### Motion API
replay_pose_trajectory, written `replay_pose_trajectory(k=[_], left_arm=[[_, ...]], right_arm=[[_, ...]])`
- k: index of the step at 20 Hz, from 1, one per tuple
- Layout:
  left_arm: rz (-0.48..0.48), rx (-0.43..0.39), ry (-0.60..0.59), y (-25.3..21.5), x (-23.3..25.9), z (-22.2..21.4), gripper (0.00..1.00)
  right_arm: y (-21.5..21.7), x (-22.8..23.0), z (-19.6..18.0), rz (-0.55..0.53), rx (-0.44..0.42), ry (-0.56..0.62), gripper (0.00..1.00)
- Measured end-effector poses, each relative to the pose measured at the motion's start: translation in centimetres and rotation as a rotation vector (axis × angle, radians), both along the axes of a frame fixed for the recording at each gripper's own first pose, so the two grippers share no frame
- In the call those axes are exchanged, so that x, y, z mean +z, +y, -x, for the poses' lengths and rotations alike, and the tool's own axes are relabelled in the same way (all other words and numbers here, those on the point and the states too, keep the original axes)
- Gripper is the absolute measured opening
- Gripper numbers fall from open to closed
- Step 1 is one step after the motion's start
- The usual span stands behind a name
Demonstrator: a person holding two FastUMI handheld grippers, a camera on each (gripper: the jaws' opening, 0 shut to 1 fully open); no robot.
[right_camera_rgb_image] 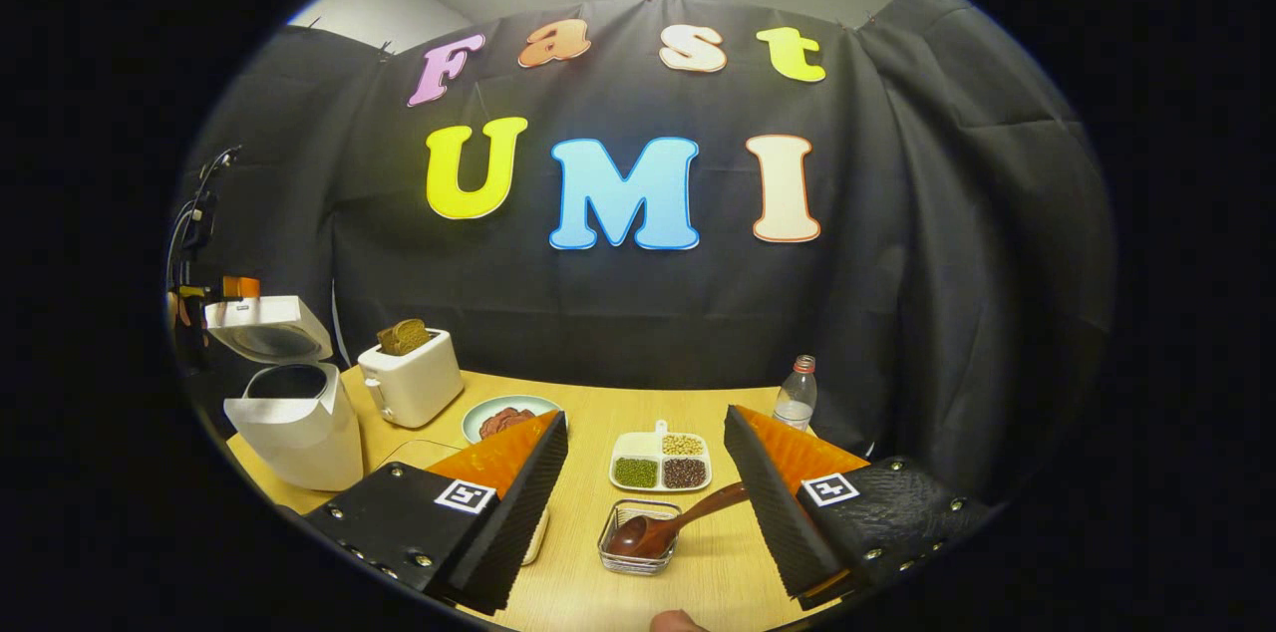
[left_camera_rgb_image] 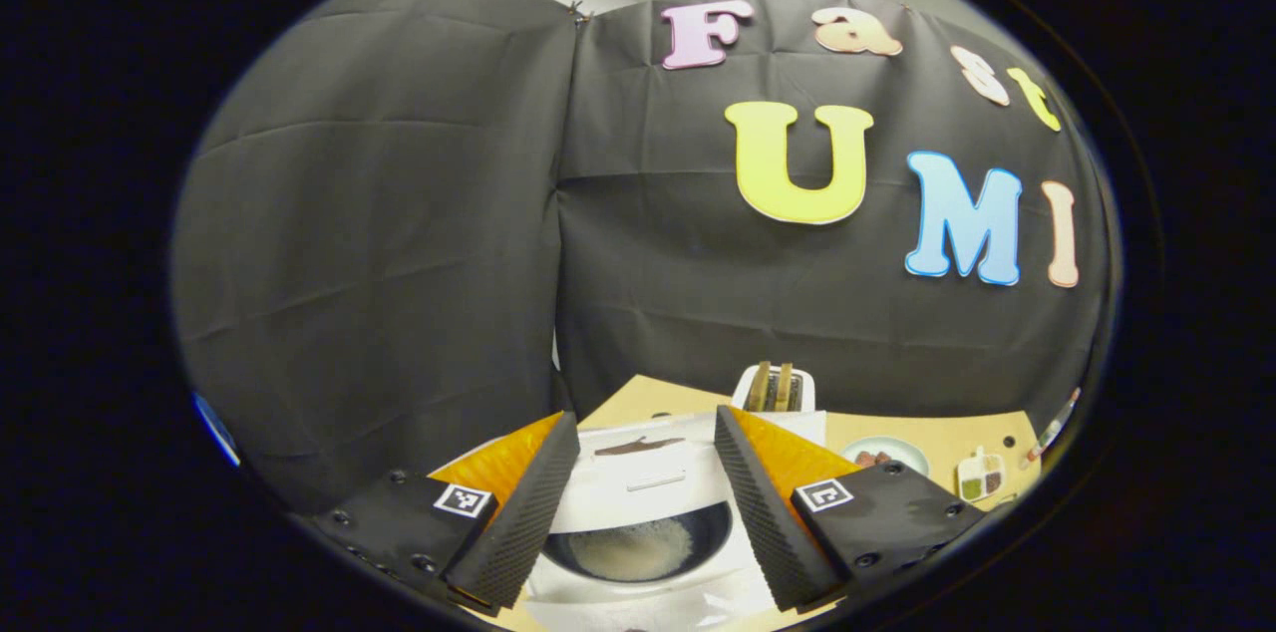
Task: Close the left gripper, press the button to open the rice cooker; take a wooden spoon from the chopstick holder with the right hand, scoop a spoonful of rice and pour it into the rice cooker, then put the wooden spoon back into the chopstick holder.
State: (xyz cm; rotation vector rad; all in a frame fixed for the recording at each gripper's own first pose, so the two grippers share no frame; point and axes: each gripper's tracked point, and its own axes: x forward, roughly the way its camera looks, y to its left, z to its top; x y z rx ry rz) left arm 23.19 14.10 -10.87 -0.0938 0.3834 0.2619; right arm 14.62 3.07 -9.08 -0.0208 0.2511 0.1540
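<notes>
The wooden table (right_camera_rgb_image: 588, 522) carries everything. At its left end in the right gripper view stands the white rice cooker (right_camera_rgb_image: 296, 423), its lid (right_camera_rgb_image: 267, 327) swung up and open. In the left gripper view the same rice cooker (left_camera_rgb_image: 653, 512) sits directly below and between the fingers, and its dark inner pot (left_camera_rgb_image: 638, 547) has pale rice at the bottom. Just beside the cooker is a white toaster (right_camera_rgb_image: 411, 376) with 2 slices of bread in its slots; behind it on the right, a clear bottle (right_camera_rgb_image: 796, 395) stands upright near the wall. A pale plate (right_camera_rgb_image: 508, 416) with brown food lies near the toaster. A white divided dish (right_camera_rgb_image: 660, 463) holds 3 kinds of beans or grains. In front of it sits a small wire-framed clear holder (right_camera_rgb_image: 638, 537), and the wooden spoon (right_camera_rgb_image: 668, 524) lies with its bowl inside it and its handle slanting up to the right, toward the right finger.

The left gripper (left_camera_rgb_image: 646, 443) has its fingers spread wide, holding nothing. The right gripper (right_camera_rgb_image: 646, 443) is likewise wide apart and empty, above the table over the holder.
</notes>
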Motion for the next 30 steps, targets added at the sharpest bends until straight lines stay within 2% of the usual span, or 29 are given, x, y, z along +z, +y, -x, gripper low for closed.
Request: replay_pose_trajectory(k=[1,3,9,11,14,16,17,21,22,23,27,30], left_arm=[[0.008,-0.001,0.007,-0.4,-0.5,0.5,0.99],[0.016,-0.006,0.025,-1.1,-1.7,1.6,0.92],[0.058,-0.021,0.099,-2.6,-6.3,3.9,0.95],[0.047,-0.030,0.111,-3.0,-7.2,4.3,0.92],[0.044,-0.035,0.129,-3.2,-8.4,4.8,0.95],[0.041,-0.040,0.142,-3.3,-9.1,5.1,0.92],[0.034,-0.045,0.146,-3.4,-9.5,5.2,0.95],[0.017,-0.064,0.185,-3.6,-11.6,5.5,0.92],[0.010,-0.071,0.203,-3.8,-12.4,5.8,0.99],[-0.001,-0.077,0.211,-3.8,-13.0,5.9,0.96],[-0.019,-0.065,0.135,-3.8,-12.8,6.2,0.97],[-0.008,-0.069,0.123,-3.7,-13.2,6.4,0.97]], right_arm=[[0.1,0.0,0.1,0.001,0.005,0.002,0.96],[0.2,-0.3,0.1,0.004,0.010,0.008,0.96],[0.6,-0.5,0.5,0.012,0.017,0.015,0.96],[0.7,-0.6,0.7,0.016,0.018,0.017,0.96],[1.0,-0.8,0.9,0.023,0.020,0.023,0.96],[1.2,-0.8,1.0,0.028,0.022,0.023,0.96],[1.3,-0.8,1.1,0.031,0.024,0.024,0.96],[1.7,-0.9,1.4,0.041,0.028,0.027,0.96],[1.8,-0.9,1.4,0.043,0.029,0.027,0.96],[1.8,-0.9,1.4,0.048,0.029,0.028,0.96],[2.0,-1.1,1.8,0.060,0.022,0.032,0.96],[3.0,-1.7,2.4,0.054,0.023,0.051,0.96]])
